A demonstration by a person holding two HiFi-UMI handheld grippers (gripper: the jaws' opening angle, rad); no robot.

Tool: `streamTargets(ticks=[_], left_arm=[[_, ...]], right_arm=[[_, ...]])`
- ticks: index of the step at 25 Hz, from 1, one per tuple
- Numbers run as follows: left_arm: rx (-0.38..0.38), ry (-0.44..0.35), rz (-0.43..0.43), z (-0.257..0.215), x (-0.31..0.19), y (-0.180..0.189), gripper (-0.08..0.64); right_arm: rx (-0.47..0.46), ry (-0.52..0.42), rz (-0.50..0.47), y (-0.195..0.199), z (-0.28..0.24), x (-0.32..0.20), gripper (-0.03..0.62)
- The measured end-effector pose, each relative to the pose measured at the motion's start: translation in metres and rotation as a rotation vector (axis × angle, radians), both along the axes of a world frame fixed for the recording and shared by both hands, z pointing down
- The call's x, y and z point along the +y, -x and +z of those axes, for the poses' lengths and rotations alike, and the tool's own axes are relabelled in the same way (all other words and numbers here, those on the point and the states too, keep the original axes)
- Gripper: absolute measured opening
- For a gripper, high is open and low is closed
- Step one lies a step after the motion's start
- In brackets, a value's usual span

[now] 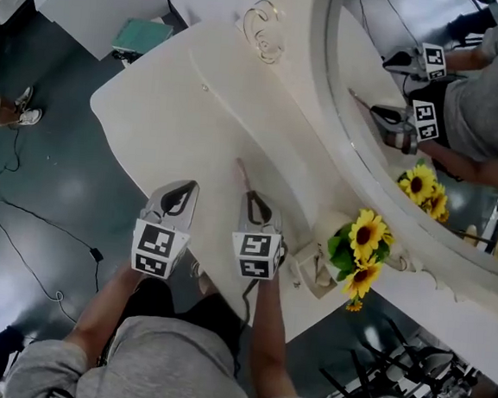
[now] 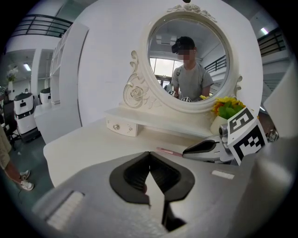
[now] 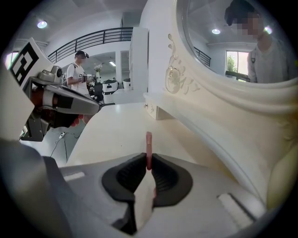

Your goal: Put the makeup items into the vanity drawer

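Vanity top [image 1: 179, 101]: pencil [image 3: 148, 142] in right gripper [image 3: 148, 162].

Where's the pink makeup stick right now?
In the head view, the pink makeup stick is pinched in the right tongs at bottom centre, poking out over the vanity top beside the left tongs.
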State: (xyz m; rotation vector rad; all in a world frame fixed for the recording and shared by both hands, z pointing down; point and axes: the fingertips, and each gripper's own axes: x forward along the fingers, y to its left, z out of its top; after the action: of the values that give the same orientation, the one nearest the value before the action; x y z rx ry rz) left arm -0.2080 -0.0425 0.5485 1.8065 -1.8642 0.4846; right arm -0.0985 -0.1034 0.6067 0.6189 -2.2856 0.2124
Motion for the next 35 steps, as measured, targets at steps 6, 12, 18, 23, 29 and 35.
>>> streamTargets(ticks=[6, 12, 18, 23, 29, 35], left_arm=[[-0.007, -0.046, 0.057, -0.031, 0.001, -0.019, 0.011], [-0.012, -0.097, 0.146, -0.06, -0.002, -0.049, 0.011], [-0.01, -0.137, 0.242, -0.082, -0.005, -0.096, 0.011], [-0.003, -0.151, 0.319, -0.09, -0.004, -0.138, 0.011], [0.001, -0.154, 0.39, -0.092, -0.005, -0.183, 0.011], [0.009, -0.138, 0.428, -0.084, -0.003, -0.219, 0.011]], right_arm=[[-0.019, -0.033, 0.036, -0.018, -0.035, 0.014, 0.04], [-0.039, -0.099, 0.098, -0.049, -0.074, 0.026, 0.04], [-0.048, -0.15, 0.174, -0.099, -0.102, 0.036, 0.04], [-0.029, -0.176, 0.235, -0.143, -0.109, 0.043, 0.04], [-0.005, -0.184, 0.302, -0.195, -0.108, 0.051, 0.04], [0.021, -0.168, 0.335, -0.234, -0.098, 0.057, 0.04]])
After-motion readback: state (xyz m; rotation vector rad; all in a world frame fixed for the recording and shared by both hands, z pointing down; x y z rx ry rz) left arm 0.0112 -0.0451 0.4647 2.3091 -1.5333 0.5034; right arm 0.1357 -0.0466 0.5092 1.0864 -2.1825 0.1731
